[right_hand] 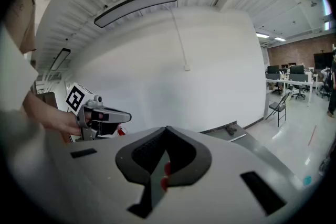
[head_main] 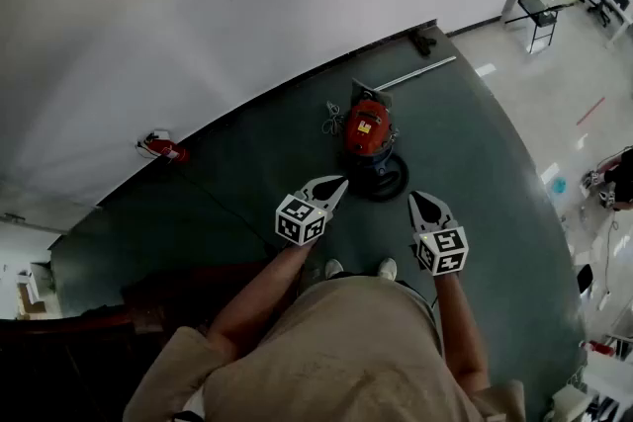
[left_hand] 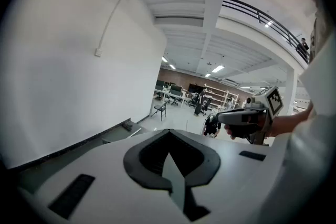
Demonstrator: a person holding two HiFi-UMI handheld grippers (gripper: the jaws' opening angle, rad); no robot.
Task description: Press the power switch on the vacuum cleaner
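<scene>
Plainly, the left gripper [head_main: 338, 182] and right gripper [head_main: 414, 199] are both closed on nothing, apart from the red vacuum cleaner [head_main: 368, 128]; its power switch is too small to make out.

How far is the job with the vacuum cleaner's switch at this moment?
Nothing looks done yet: the red vacuum cleaner stands untouched on the green mat. In hand: left gripper and right gripper, fingers together and empty, hover short of it. Left: lower one and press the switch, not discernible here.
</scene>
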